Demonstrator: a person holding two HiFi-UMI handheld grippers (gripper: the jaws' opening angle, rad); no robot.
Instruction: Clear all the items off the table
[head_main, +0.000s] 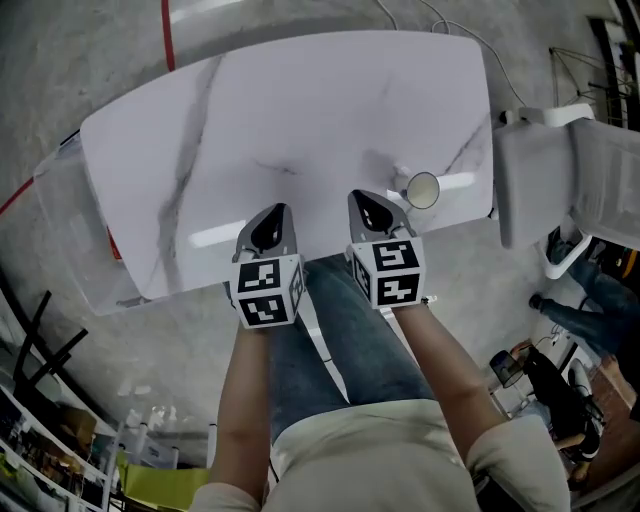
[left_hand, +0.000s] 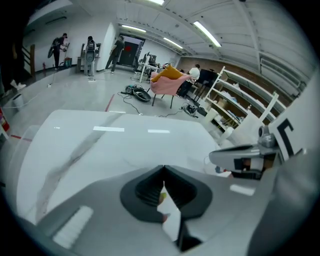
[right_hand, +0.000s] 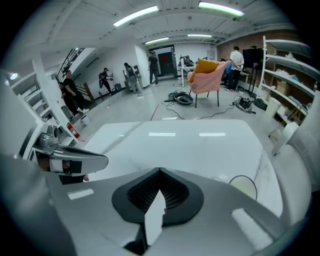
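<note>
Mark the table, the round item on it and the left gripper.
Table (head_main: 300, 110): head view, bare marble top.
Round item (head_main: 422, 189): head view, middle of its face.
Left gripper (head_main: 278, 211): head view, closed tips.

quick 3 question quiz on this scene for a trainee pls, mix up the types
1. True or false: the left claw holds something.
2. Multiple choice: the round item on the table lies nearest to: A the left claw; B the right claw; C the table's left edge.
3. Fill in: the jaws of both claws are ___.

Key: 1 false; 2 B; 3 shut.
</note>
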